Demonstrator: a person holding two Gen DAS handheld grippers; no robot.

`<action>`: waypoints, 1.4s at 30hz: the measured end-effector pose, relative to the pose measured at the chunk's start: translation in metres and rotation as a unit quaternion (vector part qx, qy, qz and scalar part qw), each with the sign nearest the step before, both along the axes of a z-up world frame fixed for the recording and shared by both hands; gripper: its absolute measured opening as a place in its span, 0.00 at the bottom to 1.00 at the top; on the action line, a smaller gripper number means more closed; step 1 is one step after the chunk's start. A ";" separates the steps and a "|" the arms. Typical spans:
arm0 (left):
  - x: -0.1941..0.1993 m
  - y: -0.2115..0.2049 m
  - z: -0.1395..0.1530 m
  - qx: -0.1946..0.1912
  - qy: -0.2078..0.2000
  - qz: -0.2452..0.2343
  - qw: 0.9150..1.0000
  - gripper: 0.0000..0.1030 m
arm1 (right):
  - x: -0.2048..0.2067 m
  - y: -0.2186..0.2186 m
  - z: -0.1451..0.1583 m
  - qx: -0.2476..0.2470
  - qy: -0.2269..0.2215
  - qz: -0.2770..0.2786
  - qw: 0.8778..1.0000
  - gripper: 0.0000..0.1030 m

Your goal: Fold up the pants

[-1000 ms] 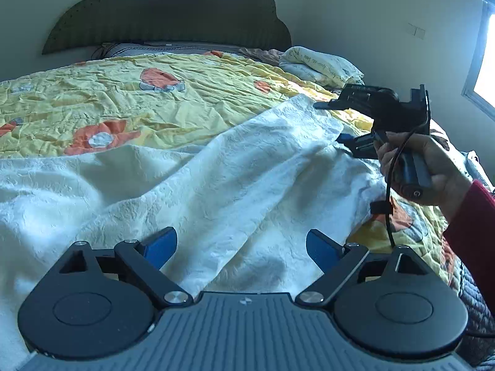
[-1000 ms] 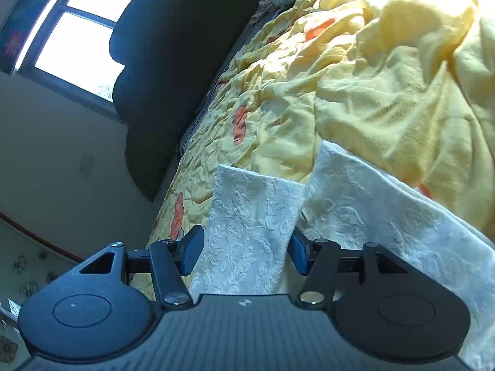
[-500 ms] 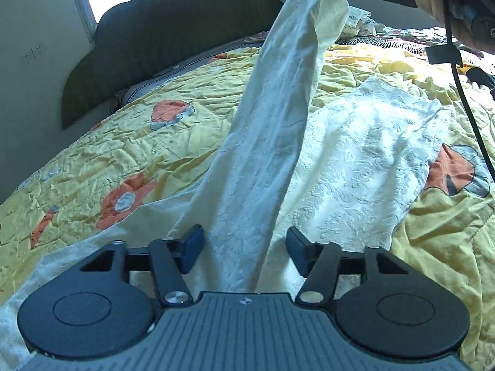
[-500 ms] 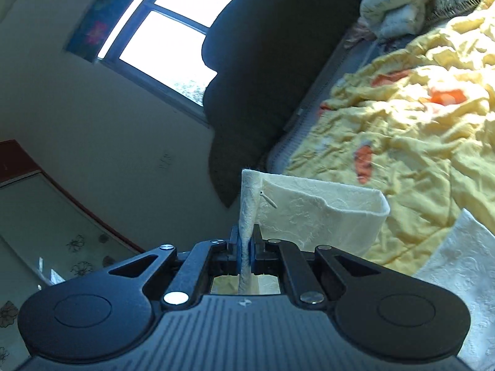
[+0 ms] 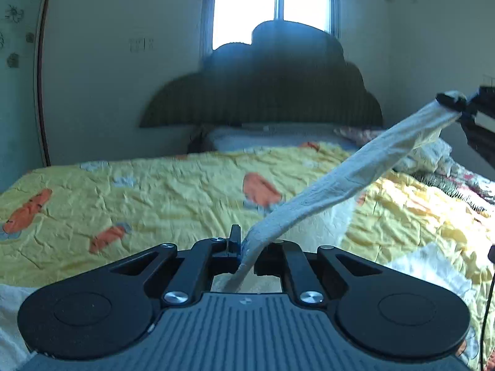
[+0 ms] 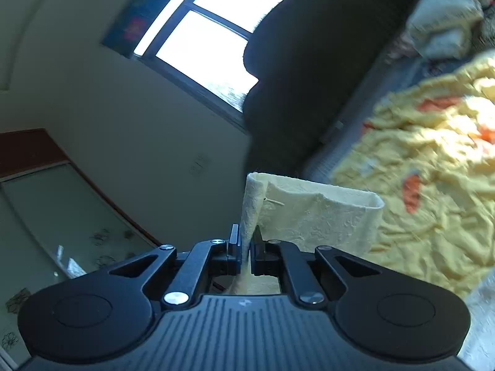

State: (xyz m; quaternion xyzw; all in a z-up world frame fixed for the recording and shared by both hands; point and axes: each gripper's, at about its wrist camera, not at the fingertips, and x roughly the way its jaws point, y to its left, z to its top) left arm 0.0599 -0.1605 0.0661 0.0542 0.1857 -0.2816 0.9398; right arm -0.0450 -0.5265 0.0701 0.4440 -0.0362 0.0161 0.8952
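**Pants held up between two grippers above the bed**

The pants (image 5: 349, 182), a cream-white pair in a textured, embossed fabric, are off the bed and stretched in the air between the two hand-held grippers. In the left wrist view one leg runs as a taut, twisted band from the lower middle up to the right edge, and more of the same fabric lies on the bed below it. The left gripper (image 5: 246, 247), black with blue-faced pads, has its jaws closing on the near end of that band; the cloth is pinched between the pads and passes down behind them. At the far end of the band the right gripper (image 5: 458, 105) shows as a dark shape at the right edge, with the cloth bunched in its tip.

In the right wrist view the right gripper's jaws are drawn tight together on a fold of the hem, and the open cuff stands up just beyond the fingertips (image 6: 234, 241).

Under the pants lies a rumpled yellow quilt with orange patches (image 5: 161, 191). Behind it stands a dark, scalloped padded headboard (image 5: 263, 92), with pale pillows (image 5: 430, 154) beside it and a bright window (image 5: 275, 3) above.
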 end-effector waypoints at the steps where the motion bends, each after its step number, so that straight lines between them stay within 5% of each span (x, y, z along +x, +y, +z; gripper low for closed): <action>1: -0.008 -0.001 0.002 0.013 -0.013 -0.009 1.000 0.09 | -0.012 0.003 -0.002 -0.002 -0.007 -0.009 1.000 0.05; 3: -0.029 -0.011 -0.010 0.060 -0.012 -0.061 0.996 0.09 | -0.036 0.001 -0.022 0.012 0.031 -0.039 0.999 0.05; 6: -0.057 -0.034 -0.065 0.144 0.038 -0.155 0.976 0.09 | -0.068 -0.011 -0.085 0.068 0.152 -0.093 0.982 0.05; 9: -0.071 -0.049 -0.104 0.196 0.060 -0.175 0.963 0.09 | -0.096 -0.019 -0.148 0.151 0.219 -0.109 0.958 0.05; 11: -0.073 -0.051 -0.105 0.199 0.053 -0.175 0.963 0.09 | -0.106 -0.019 -0.166 0.173 0.228 -0.115 0.951 0.05; 17: -0.072 -0.047 -0.096 0.189 0.055 -0.177 0.964 0.09 | -0.110 -0.014 -0.156 0.123 0.246 -0.118 0.954 0.06; 23: -0.080 -0.049 -0.108 0.214 0.044 -0.179 0.959 0.09 | -0.117 -0.002 -0.156 0.069 0.299 -0.139 0.942 0.06; 29: -0.070 -0.046 -0.108 0.202 0.072 -0.178 0.960 0.32 | -0.114 -0.006 -0.154 0.045 0.327 -0.160 0.930 0.10; 31: -0.066 -0.041 -0.103 0.199 0.085 -0.173 0.961 0.42 | -0.115 0.003 -0.135 -0.010 0.354 -0.237 0.905 0.21; 33: -0.061 -0.032 -0.096 0.181 0.106 -0.177 0.961 0.48 | -0.103 0.026 -0.109 -0.132 0.402 -0.357 0.833 0.40; 34: -0.058 -0.028 -0.092 0.174 0.121 -0.182 0.960 0.52 | -0.093 0.040 -0.099 -0.192 0.402 -0.373 0.814 0.43; 35: -0.057 -0.025 -0.089 0.168 0.131 -0.188 0.959 0.55 | -0.084 0.050 -0.093 -0.229 0.393 -0.352 0.818 0.52; 36: -0.057 -0.021 -0.086 0.160 0.136 -0.194 0.958 0.58 | -0.073 0.059 -0.089 -0.259 0.380 -0.297 0.837 0.61; 38: -0.056 -0.014 -0.081 0.153 0.142 -0.197 0.958 0.63 | -0.039 0.074 -0.091 -0.277 0.362 -0.121 0.882 0.62; 40: -0.055 -0.007 -0.078 0.151 0.148 -0.194 0.958 0.64 | -0.006 0.084 -0.108 -0.268 0.380 -0.013 0.885 0.62; 42: -0.052 0.005 -0.073 0.142 0.158 -0.191 0.958 0.64 | 0.016 0.082 -0.126 -0.283 0.415 -0.011 0.865 0.62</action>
